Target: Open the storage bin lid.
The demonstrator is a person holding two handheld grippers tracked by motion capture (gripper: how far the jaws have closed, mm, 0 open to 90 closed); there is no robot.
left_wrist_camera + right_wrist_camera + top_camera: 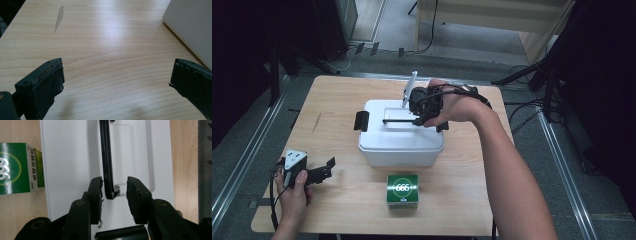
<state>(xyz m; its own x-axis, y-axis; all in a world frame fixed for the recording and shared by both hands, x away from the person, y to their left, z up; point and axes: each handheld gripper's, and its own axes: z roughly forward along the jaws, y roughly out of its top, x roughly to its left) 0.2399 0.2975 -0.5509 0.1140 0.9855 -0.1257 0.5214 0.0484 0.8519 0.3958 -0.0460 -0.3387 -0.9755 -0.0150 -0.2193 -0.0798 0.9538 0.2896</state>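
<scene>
A white lidded box [401, 145] stands mid-table with a black latch [361, 121] at its left end. A thin black handle [398, 120] lies flat on the lid [67, 162]. My right gripper [419, 119] hovers over the lid's right part, pointing down. In the right gripper view it [114, 192] is open, and the end of the handle [107, 165] sits between the jaws, close to the left one, with a gap to the other. My left gripper [326, 169] rests at the table's front left, open and holding nothing [116, 85].
A green carton [402, 190] marked 666 stands in front of the white box, also seen as the green carton [18, 168]. The box's corner [192, 22] lies off to the left gripper's right. A dark streak [59, 18] marks the wooden table [462, 200].
</scene>
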